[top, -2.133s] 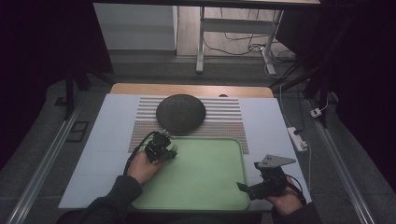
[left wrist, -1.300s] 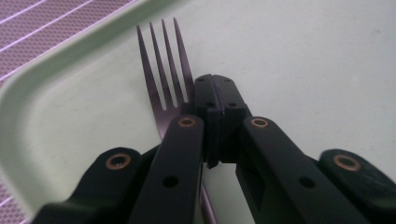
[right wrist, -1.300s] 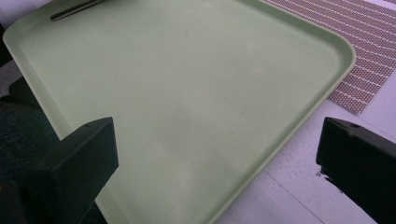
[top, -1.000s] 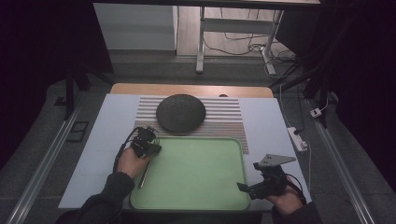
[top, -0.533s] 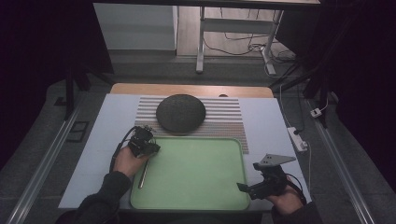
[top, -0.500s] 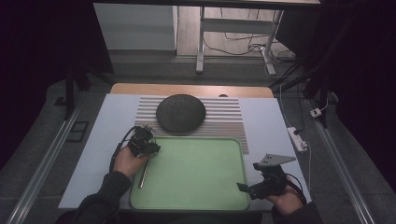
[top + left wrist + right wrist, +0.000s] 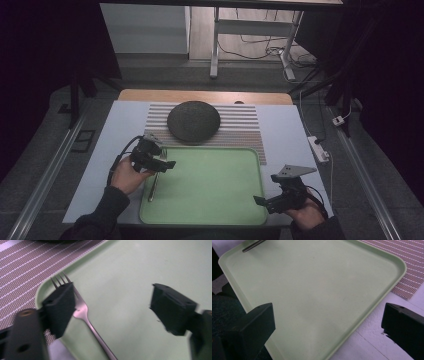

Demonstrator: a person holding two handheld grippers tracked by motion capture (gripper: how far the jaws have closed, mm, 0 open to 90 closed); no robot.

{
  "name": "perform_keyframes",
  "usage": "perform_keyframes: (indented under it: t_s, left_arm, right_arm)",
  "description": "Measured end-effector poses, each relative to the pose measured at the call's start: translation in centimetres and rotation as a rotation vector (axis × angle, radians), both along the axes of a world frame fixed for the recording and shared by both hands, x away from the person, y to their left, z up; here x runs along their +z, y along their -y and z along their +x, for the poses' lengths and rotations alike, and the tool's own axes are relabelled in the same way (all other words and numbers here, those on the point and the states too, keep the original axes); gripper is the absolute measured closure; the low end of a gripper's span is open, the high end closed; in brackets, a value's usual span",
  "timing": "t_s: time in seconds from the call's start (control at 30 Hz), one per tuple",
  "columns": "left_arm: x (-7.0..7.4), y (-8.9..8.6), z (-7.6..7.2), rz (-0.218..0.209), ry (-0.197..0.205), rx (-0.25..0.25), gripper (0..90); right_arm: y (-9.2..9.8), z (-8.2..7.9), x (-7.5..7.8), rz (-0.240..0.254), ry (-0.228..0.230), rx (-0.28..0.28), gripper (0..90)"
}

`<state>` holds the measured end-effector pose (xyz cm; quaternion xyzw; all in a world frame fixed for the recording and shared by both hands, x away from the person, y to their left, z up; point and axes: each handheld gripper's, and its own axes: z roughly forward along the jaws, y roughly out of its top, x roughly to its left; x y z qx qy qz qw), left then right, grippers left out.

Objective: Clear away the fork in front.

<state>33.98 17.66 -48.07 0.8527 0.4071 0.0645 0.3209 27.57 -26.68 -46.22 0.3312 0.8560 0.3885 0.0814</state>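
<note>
My left gripper point(image 7: 112, 307) gapes over the fork point(image 7: 86, 315) (handle toward me, prongs away); the right gripper point(image 7: 274, 200), also gaping, is farther

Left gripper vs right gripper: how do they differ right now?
The left gripper hangs over the green tray's left edge with a fork between its jaws; the right gripper sits at the tray's right front corner, nothing between its jaws. Both are open.

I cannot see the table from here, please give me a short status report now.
Left tongs open over fork at tray left edge. Right tongs open, empty, at tray's near right corner. Dark plate beyond on striped mat, nothing blocking.
</note>
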Motion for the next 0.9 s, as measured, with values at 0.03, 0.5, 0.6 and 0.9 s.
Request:
perform_keyframes:
  t_s: [0.03, 0.5, 0.6, 0.9]
  left_arm:
    - [0.2, -0.1, -0.3, -0.004, 0.008, -0.006, 16.8]
    - [1.5, -3.0, -5.1, -0.124, 0.041, -0.028, 2.4]
    - [1.5, -3.9, -6.3, -0.135, 0.043, -0.016, 1.3]
    - [1.5, -6.9, -9.9, -0.201, 0.067, 0.045, 0.0]
  right_arm:
    - [0.0, 0.0, 0.0, 0.0, 0.0, 0.001, 0.0]
    - [0.1, 0.2, 0.0, 0.008, -0.013, -0.007, 0.0]
    - [0.1, 0.2, 0.0, 0.009, -0.014, -0.008, 0.0]
    - [0.1, 0.2, 0.0, 0.008, -0.015, -0.015, 0.0]
